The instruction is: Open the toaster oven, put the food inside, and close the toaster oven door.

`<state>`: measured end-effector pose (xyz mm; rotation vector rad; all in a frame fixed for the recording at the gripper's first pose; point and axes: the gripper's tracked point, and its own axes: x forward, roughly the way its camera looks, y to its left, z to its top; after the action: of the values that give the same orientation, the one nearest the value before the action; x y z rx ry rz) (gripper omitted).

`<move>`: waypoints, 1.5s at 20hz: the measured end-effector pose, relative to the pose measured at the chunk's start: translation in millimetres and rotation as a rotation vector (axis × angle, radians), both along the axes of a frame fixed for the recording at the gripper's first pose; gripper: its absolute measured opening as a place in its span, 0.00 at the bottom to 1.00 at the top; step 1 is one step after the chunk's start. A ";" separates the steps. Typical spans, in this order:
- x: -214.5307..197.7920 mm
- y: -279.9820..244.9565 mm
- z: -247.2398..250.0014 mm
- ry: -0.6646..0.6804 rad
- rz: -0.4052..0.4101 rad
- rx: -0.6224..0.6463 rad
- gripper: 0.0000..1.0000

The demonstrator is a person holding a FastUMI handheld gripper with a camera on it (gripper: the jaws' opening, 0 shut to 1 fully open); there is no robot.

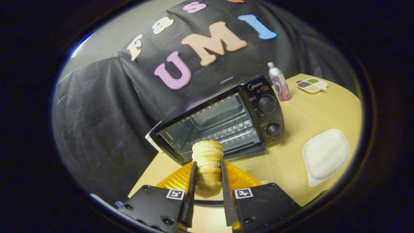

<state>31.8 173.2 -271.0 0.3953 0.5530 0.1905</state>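
Table (291, 161): toaster oven (223, 119) toward the back, door (207, 176) folded down in front of it, rack (220, 126) inside. Bottle (279, 82) upright just right of the oven, behind it. Divided dish (312, 85) further right, near the table's far edge. Plate (325, 155) right of the oven, nearer. Pastry (207, 165) pressed between the fingers of the gripper (208, 168), above the door, before the oven's opening.

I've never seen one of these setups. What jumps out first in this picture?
First, the claw right up front, its two fingers pressed on either side of a ridged, golden pastry roll held above an orange tray. Just beyond it, a black toaster oven stands on the wooden table with its door open, wire rack showing. To the oven's right lie a white plate and a pink bottle.
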 end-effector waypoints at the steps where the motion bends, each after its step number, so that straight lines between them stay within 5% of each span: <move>1: 12.1 3.1 -2.1 -0.002 -0.030 0.012 0.41; 6: 67.0 1.7 -14.4 -0.046 -0.226 0.016 0.41; 13: 104.5 21.0 -25.6 -0.065 -0.385 0.116 0.41; 24: 127.0 24.4 -46.9 -0.064 -0.407 0.063 0.42; 30: 126.2 34.3 -28.1 -0.095 -0.352 0.081 0.68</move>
<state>158.0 207.4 -299.0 0.5520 0.3754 -0.1073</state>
